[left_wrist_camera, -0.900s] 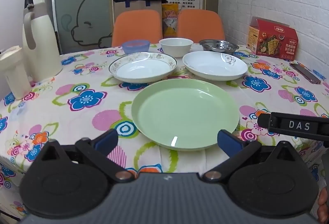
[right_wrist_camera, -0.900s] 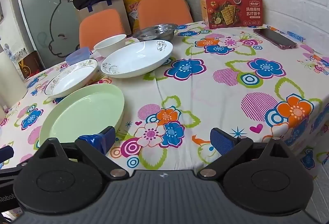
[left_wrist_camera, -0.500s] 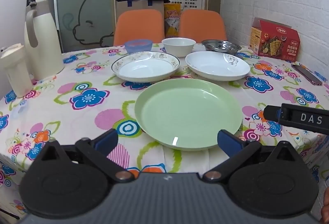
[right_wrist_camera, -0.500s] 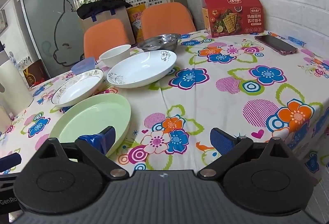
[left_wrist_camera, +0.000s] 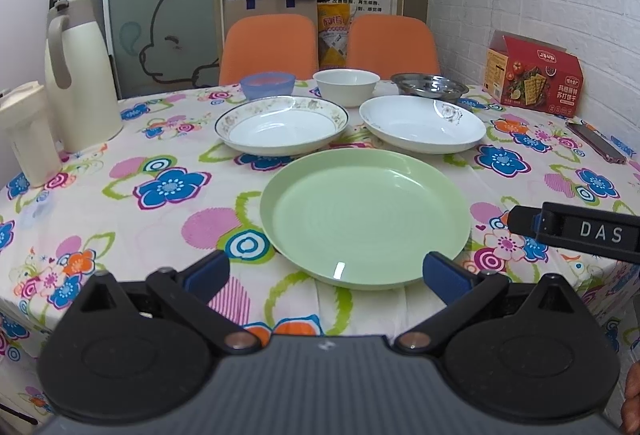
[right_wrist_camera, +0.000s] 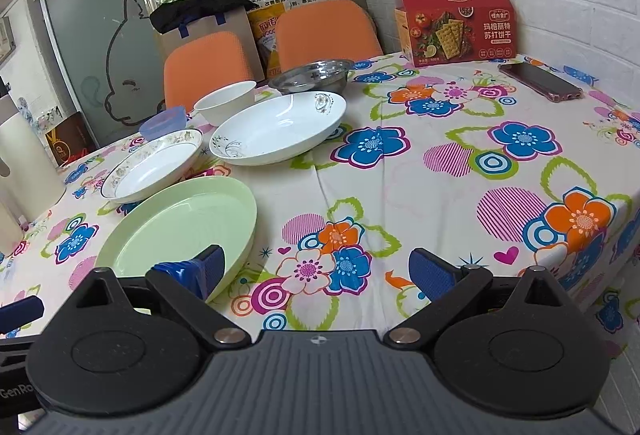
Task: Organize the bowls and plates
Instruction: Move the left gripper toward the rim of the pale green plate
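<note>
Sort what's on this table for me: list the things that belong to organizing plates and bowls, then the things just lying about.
Belongs to the job:
green plate
floral-rimmed plate
white plate
blue bowl
white bowl
steel bowl

Just lying about:
cracker box
phone
cream flask
paper bag behind the orange chairs

Flowered table (left_wrist_camera: 120,203) with green plate (left_wrist_camera: 364,215), two white plates (left_wrist_camera: 280,125), bowls (left_wrist_camera: 346,87).
</note>
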Tool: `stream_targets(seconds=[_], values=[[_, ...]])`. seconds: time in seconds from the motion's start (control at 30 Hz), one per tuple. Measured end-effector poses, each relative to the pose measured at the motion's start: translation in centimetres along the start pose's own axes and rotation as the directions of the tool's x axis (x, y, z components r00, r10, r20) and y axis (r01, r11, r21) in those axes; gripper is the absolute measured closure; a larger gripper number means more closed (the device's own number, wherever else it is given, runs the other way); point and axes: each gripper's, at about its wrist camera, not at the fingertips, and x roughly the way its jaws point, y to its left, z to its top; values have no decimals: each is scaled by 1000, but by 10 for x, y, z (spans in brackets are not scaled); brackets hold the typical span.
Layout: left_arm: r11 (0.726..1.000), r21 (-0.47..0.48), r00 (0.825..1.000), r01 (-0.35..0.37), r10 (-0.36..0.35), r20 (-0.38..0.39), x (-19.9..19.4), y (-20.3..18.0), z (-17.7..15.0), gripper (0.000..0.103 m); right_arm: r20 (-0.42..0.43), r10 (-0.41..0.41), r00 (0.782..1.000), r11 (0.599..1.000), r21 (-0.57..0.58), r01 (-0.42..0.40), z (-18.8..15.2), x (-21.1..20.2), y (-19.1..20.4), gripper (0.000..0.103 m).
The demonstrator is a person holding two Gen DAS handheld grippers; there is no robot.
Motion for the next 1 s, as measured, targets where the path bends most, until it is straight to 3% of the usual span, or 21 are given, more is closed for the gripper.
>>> stream_targets(seconds=[0.33, 0.7, 1.0], values=[[1000, -13, 1000, -13, 13, -10, 6, 7, 4, 0, -18, 26, 999, 1000, 14, -26, 3, 12, 5, 17], [998, -25, 999, -52, 52, -14, 21, 19, 12, 0, -53, 52, 997, 997, -47, -54, 1, 29, 22, 17], [997, -38, 997, -66, 65, -35, 36, 26, 27, 0, -54, 28, 998, 997, -74, -32, 16, 31, 31, 17]])
